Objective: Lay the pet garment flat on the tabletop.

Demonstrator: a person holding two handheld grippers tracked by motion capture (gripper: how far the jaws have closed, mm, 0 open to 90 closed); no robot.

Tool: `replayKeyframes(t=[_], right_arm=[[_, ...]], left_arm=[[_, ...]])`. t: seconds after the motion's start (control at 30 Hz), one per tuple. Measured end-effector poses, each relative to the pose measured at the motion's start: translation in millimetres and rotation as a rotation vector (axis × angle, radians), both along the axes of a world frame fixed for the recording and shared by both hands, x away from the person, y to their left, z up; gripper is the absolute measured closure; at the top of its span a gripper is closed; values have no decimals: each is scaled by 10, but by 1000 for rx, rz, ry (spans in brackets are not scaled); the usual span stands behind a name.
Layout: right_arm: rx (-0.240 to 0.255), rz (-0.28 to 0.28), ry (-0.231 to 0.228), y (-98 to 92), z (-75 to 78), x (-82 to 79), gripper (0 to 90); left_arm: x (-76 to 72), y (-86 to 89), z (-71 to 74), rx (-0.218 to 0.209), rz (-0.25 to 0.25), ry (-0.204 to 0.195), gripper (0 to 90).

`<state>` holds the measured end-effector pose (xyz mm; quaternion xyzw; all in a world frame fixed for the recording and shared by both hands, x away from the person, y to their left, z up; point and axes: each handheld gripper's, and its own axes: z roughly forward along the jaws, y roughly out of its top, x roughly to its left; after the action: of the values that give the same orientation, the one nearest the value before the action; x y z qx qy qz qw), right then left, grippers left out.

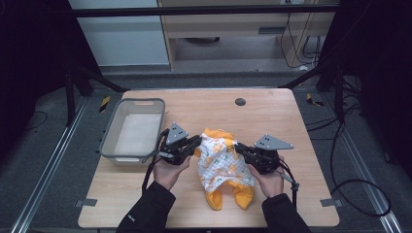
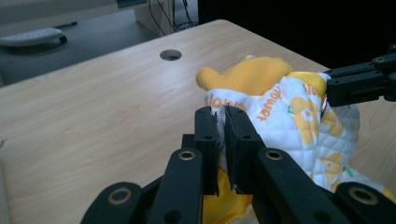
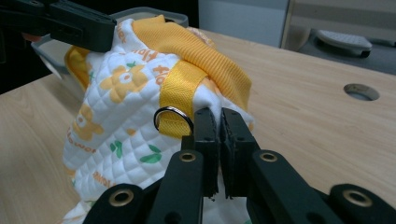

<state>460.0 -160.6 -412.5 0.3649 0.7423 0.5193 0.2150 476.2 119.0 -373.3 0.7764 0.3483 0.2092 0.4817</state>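
Garment: quilted white-and-yellow cloth (image 1: 223, 165), mid-table toward near edge, lifted between both tools.
Left gripper (image 1: 193, 143): clamped on its left edge.
Right gripper (image 1: 241, 148): clamped on right edge.
Bin (image 1: 110, 138): left edge, empty.
Progress: likely early; cloth bunched, unfolded.

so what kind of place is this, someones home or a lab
Most likely a lab or recording workspace, not a home. A bare wooden table sits inside a dark metal frame, loose cables trail over the grey floor, and a person works a quilted garment with two handheld grippers.
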Motion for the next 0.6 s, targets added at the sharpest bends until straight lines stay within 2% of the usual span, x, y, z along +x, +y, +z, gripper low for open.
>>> replayKeyframes(t=[0.2, 0.33, 0.43, 0.5, 0.57, 0.6], right_arm=[[26, -61, -55, 25, 50, 83, 863], [40, -125, -89, 49, 27, 215, 862], [40, -177, -109, 77, 15, 320, 857], [19, -211, -116, 96, 12, 399, 835], [-5, -253, -119, 103, 0, 485, 754], [-16, -267, -117, 101, -4, 512, 723]], left_arm=[[95, -45, 136, -17, 27, -44, 839], [237, -121, 162, -15, 60, -72, 838], [360, -163, 144, -37, 87, -69, 836], [474, -185, 122, -71, 119, -57, 825], [562, -192, 94, -90, 156, -47, 776], [615, -185, 71, -99, 196, -40, 723]])
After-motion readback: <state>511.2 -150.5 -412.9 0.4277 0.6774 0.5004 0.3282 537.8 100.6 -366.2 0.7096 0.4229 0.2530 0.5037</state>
